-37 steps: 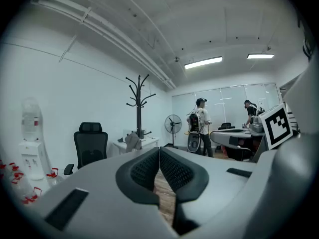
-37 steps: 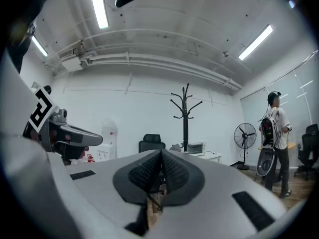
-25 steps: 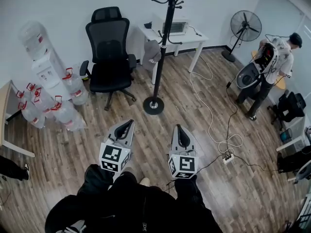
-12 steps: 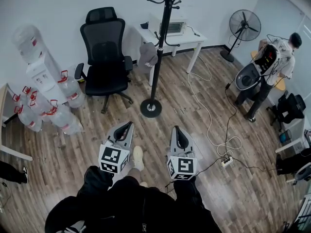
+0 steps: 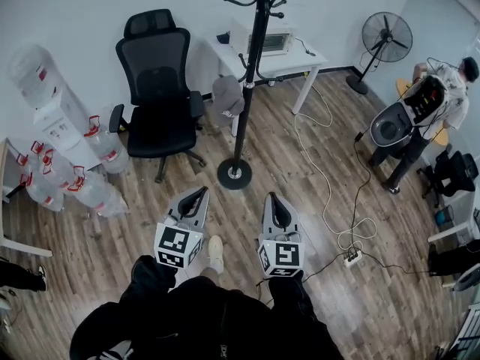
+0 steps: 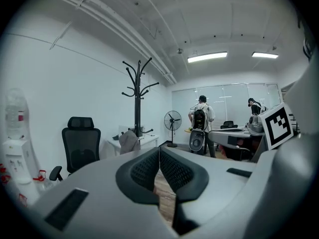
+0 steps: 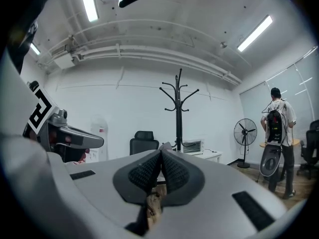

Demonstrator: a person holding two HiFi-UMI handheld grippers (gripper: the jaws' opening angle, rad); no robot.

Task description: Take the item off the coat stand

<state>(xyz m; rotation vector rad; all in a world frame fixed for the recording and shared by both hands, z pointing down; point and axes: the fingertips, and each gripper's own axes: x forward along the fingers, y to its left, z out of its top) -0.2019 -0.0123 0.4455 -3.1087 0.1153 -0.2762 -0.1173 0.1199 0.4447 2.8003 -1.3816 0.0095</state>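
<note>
— Cap (image 5: pixel 225 96) on the stand: where was it when the frame was taken?

— It hung, grey, from a low hook of the black stand (image 5: pixel 242 126), on the side facing the chair (image 5: pixel 157 88) and well clear of the floor. The stand rose from a round base on the wood floor ahead of me, between the chair and the white table (image 5: pixel 304 57).

— And your grippers?

— I held my left gripper (image 5: pixel 201 191) and right gripper (image 5: pixel 271 196) side by side in front of my legs, pointing toward the stand and well short of it. Both had their jaws pressed together with nothing between the ribbed pads. Neither touched the cap or the stand.

— What else was in the room?

— A small oven (image 5: pixel 271 42) sat on the table against the wall. A fan (image 5: pixel 386 36) stood in the far corner to my right. Near it a person (image 5: pixel 439 100) stood turned away, with a dark pack on the back. A pale cable (image 5: pixel 324 172) snaked over the floor from the table to a power strip (image 5: pixel 351 258) just right of my right gripper. To my left, water bottles (image 5: pixel 75 187) with red handles lay clustered beside a dispenser (image 5: pixel 46 100).
</note>
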